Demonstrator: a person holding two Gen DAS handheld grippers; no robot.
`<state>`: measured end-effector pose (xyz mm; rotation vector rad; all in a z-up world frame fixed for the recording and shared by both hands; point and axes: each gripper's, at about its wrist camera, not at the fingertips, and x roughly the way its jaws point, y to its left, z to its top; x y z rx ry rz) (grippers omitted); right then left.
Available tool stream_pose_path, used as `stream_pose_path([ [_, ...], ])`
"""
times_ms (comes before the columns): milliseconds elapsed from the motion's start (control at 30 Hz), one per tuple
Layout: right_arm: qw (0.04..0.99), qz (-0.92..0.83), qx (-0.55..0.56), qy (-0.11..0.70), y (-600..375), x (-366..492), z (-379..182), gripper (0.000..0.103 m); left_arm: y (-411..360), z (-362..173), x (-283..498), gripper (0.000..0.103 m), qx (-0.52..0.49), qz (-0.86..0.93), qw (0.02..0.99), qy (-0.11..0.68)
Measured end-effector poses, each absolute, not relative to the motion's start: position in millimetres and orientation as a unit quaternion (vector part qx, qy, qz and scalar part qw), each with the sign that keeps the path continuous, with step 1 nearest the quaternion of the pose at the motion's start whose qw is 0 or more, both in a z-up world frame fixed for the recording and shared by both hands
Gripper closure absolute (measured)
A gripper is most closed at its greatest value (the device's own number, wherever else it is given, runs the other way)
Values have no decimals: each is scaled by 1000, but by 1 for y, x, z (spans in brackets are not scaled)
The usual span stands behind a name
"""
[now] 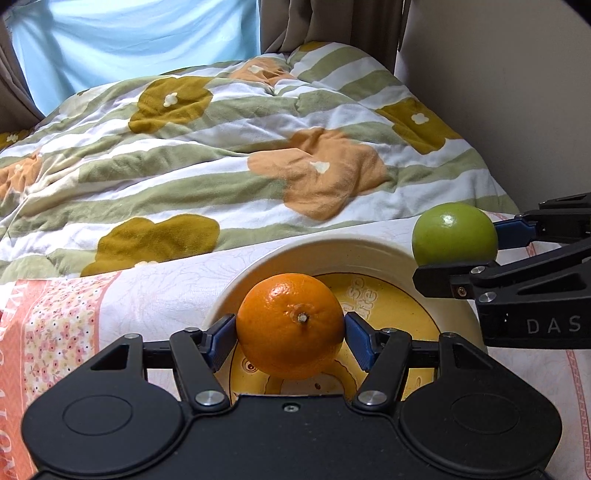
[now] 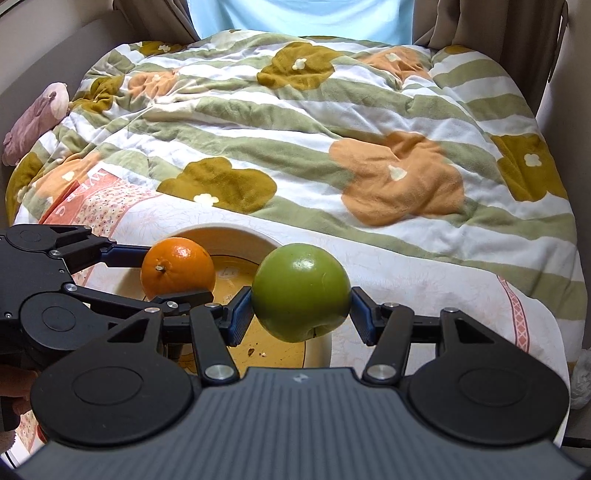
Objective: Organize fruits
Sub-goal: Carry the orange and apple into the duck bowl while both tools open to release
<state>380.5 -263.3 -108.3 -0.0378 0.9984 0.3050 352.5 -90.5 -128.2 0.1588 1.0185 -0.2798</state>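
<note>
My left gripper [image 1: 290,334] is shut on an orange [image 1: 290,325], its blue pads pressing both sides, stem end facing the camera. The orange hangs just above a cream bowl with a yellow printed inside [image 1: 373,254]. My right gripper [image 2: 301,314] is shut on a green apple [image 2: 301,291], held over the bowl's [image 2: 236,236] right side. In the left wrist view the apple [image 1: 454,234] and the right gripper [image 1: 476,251] reach in from the right. In the right wrist view the orange [image 2: 178,267] and the left gripper [image 2: 166,275] come in from the left.
The bowl rests on a pink-patterned sheet [image 1: 59,317] at the near end of a bed. A rumpled striped floral quilt [image 1: 229,147] covers the rest. A plush toy [image 2: 35,118] lies at the far left edge. Curtains [image 1: 332,22] and a wall [image 1: 509,92] bound the bed.
</note>
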Motion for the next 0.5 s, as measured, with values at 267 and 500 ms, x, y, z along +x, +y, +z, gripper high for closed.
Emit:
stream_pose_path([
  [267,865,144,-13,481,-266,383,-110,32,-92,-130,353,22,99,-139,863,476],
  [500,865,141,-12,482,-266,382,-108,32,-76,-118,338,4,95,-135,865,474],
])
